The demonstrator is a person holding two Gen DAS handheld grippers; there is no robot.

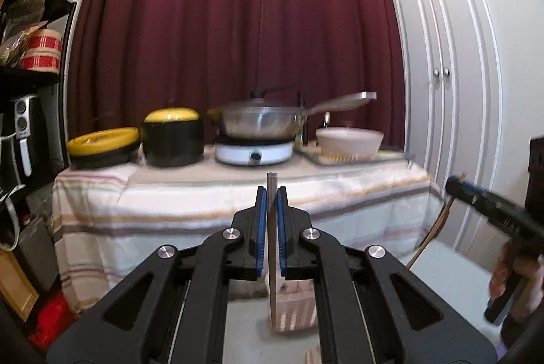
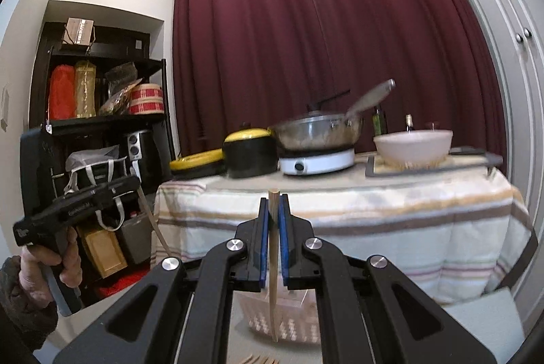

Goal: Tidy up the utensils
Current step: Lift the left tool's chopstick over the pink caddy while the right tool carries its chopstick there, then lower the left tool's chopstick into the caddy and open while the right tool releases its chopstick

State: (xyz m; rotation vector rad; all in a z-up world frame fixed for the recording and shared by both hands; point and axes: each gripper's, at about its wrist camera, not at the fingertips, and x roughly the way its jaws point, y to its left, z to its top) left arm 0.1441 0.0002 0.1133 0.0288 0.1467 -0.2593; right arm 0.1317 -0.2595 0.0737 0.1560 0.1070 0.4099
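the left gripper (image 1: 271,194) is pinching a wooden utensil handle (image 1: 272,248) between its blue pads, the stick standing upright and its lower end hanging down over a pale slatted basket (image 1: 295,309) that sits low in the left wrist view. beside it, the right gripper (image 2: 274,204) is likewise pressed onto a second wooden handle (image 2: 273,289), also upright, with its tip dangling just above or inside the rim of the same kind of woven basket; i cannot tell whether either tip touches it. more wooden pieces peek in at the bottom edge of the right wrist view, too cropped to name. behind both, well apart from the work, a table (image 1: 204,194) with a striped cloth carries yellow-lidded black pots, a steel pan (image 1: 261,122) on a white hot plate, and a white bowl (image 1: 350,143) on a tray. both views are slightly blurred.

judging by this, the step in hand is carrying two utensils to the basket, one per gripper. the next move calls for lowering each stick straight down into the basket and only then spreading the pads, one after the other, so the handles don't tip out or knock the light basket over.
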